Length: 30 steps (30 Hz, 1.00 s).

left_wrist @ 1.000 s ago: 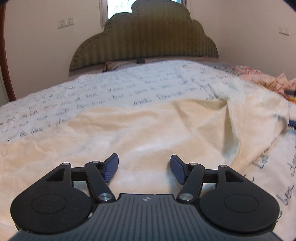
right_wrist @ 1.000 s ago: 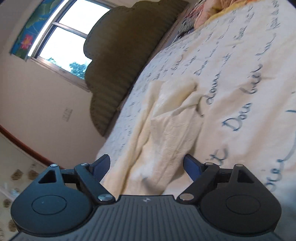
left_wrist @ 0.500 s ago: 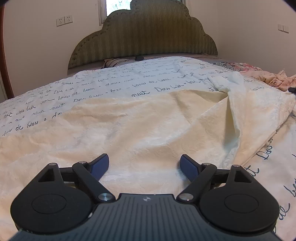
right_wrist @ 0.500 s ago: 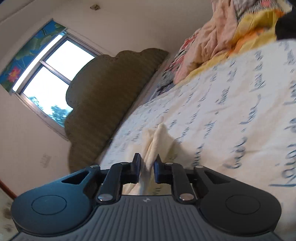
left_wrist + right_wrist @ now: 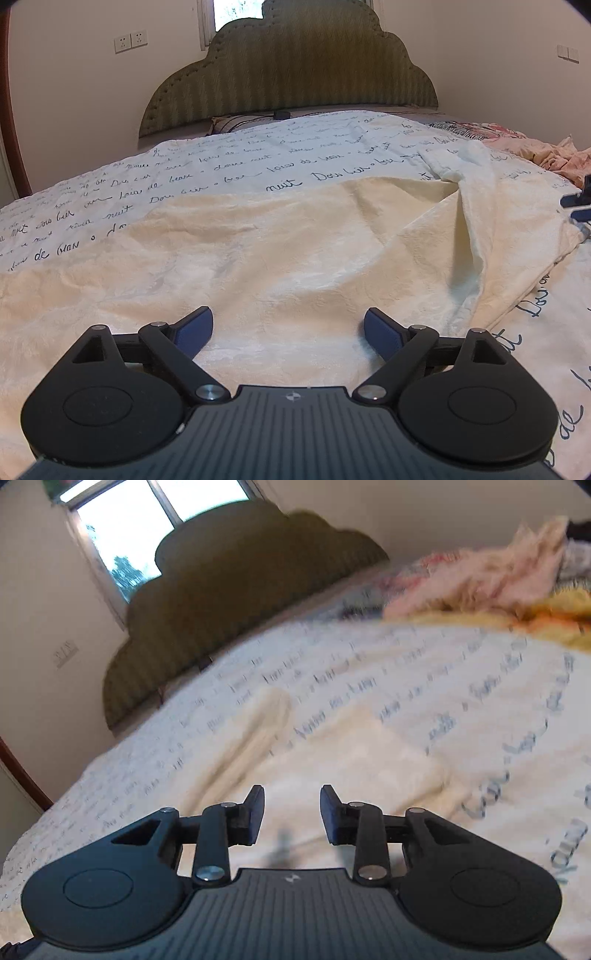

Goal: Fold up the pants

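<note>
The cream textured fabric pants (image 5: 280,258) lie spread on the script-printed bed cover (image 5: 221,166) beneath both opening, empty tools: left hand-held gripper (image 5: 288,328) wide, right hand-held gripper (image 5: 291,812) narrow.

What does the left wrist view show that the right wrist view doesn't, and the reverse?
Left wrist only: the left gripper, jaws opening over the cream pants, nothing between them, and a small dark object by the headboard. Right wrist only: the right gripper, jaws opening, nothing gripped, and yellow bedding. Shared: pants, script-printed bedspread, green headboard, window, pink fabric.
</note>
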Available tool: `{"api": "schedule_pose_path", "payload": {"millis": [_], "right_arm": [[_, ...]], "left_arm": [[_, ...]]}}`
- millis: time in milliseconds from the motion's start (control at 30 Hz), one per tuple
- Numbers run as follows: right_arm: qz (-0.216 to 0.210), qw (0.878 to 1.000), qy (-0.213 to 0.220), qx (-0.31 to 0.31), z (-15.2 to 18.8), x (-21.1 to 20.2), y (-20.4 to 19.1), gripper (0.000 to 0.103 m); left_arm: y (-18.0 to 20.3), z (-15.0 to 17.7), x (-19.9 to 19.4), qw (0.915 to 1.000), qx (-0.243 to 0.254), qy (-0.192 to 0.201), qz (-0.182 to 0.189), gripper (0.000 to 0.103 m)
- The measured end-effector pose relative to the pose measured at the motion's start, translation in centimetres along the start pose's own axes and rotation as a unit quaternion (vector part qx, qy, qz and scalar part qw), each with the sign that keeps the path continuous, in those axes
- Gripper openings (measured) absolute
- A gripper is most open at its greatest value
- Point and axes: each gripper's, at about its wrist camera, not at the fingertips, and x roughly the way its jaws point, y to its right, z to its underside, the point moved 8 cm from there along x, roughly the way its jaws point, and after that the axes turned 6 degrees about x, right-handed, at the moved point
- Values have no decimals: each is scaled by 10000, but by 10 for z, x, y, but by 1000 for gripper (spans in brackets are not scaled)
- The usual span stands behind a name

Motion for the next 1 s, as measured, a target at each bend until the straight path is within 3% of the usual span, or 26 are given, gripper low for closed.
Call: {"api": "schedule_pose_path", "payload": {"millis": [67,100,167,200,300,367,467,600,633,667,700,733,767,800,900,1000], "right_arm": [[724,9965,144,396,-4,12,31,27],[788,9944,393,584,-12,9,34,27],[1275,9875,931,19,-19,1,9,31],[1190,9857,1060,-549,-21,2,-20,31],[343,9832,647,-1674,-18,34,-105,32],[156,9763,358,-2131,-15,67,-149,32],[520,9662,-120,-2522,-8,132,-184,32],[1286,9605,-856,-2314,7,199,-175,37],[1342,9598,-836,-2320,9,203,-176,47],[1386,9560,-755,-2474,11,203,-177,52],[1419,9485,-663,-2754,13,204,-180,51],[1409,9428,-590,-2963,14,203,-181,43],[1373,9441,-534,-2949,11,201,-178,16],[1260,9531,-498,-2707,5,196,-172,10],[771,9836,-58,-1628,-22,156,-150,8],[372,9945,471,-863,-46,98,-120,8]], "left_arm": [[0,0,0,10000,-3,-1,0,92],[0,0,0,10000,-8,-3,0,92],[-1,0,1,10000,-18,-7,4,93],[-1,1,1,10000,-25,-8,9,93],[-2,1,2,10000,-69,-13,41,94],[-2,1,2,9999,-97,-11,62,94],[-3,1,2,9998,-152,-15,109,94],[-5,1,3,9995,-244,-12,192,95],[-5,1,4,9995,-257,-11,208,96],[-5,1,4,9994,-262,-11,222,96],[-5,1,4,9994,-265,-13,234,97],[-5,1,4,9993,-268,-11,241,97],[-5,1,4,9993,-280,-6,251,97],[-5,1,4,9992,-296,-3,262,97],[-5,1,4,9992,-302,-1,266,97],[-5,1,4,9992,-300,-2,264,98]]}}
